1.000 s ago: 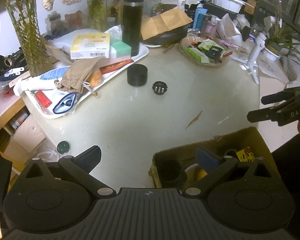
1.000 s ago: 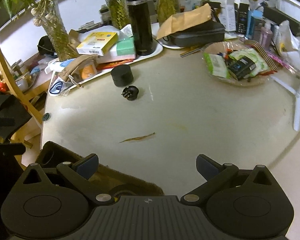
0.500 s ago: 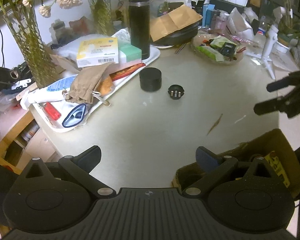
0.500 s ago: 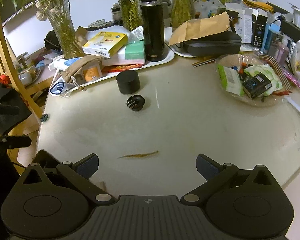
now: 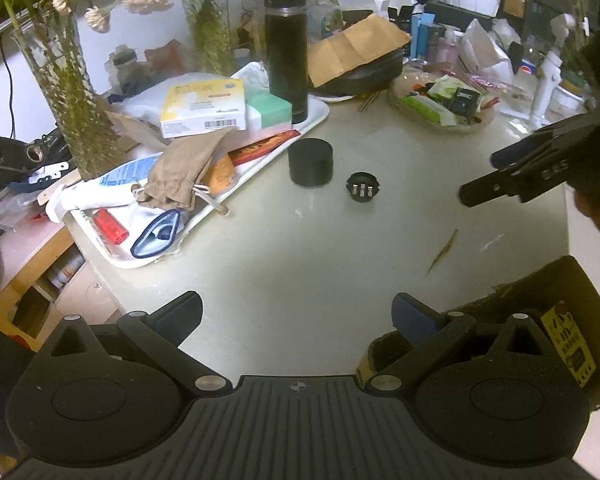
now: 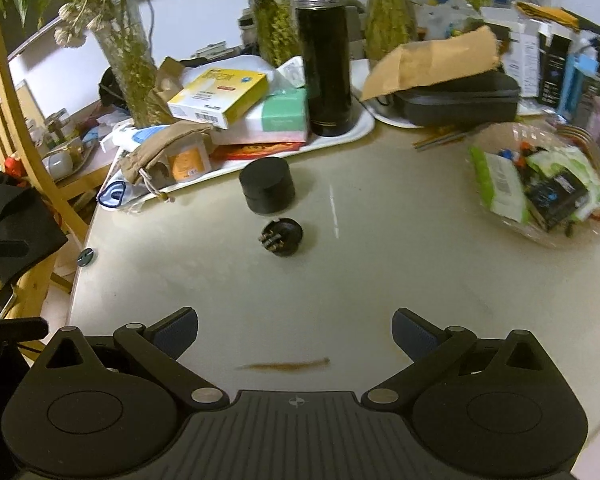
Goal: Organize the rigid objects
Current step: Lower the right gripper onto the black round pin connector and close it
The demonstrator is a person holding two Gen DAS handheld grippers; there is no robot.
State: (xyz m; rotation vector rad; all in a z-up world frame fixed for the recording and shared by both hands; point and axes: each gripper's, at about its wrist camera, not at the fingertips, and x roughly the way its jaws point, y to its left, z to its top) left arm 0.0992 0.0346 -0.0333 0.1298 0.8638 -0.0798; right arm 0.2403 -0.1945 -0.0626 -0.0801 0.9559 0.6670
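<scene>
A short black round canister point(image 5: 311, 162) stands on the pale table beside a small black round plug-like part point(image 5: 363, 187); both also show in the right wrist view, the canister point(image 6: 266, 191) and the small part point(image 6: 281, 237). My left gripper point(image 5: 296, 318) is open and empty, low over the near table edge. My right gripper point(image 6: 295, 330) is open and empty, well short of the small part; it also shows from the side in the left wrist view point(image 5: 500, 176). A brown cardboard box point(image 5: 540, 292) with a yellow-labelled item sits at the near right.
A white tray point(image 5: 204, 216) holds a tall black flask point(image 5: 286, 44), a yellow box point(image 5: 204, 108), a tan pouch and other clutter. A clear dish of packets point(image 6: 540, 184) sits right. A black case point(image 6: 460, 100) lies behind. A wooden chair point(image 6: 4, 120) stands left.
Both grippers have moved forward over the table toward the canister and small part. The box has slid toward the lower right of the left wrist view. Both jaws stayed open.
</scene>
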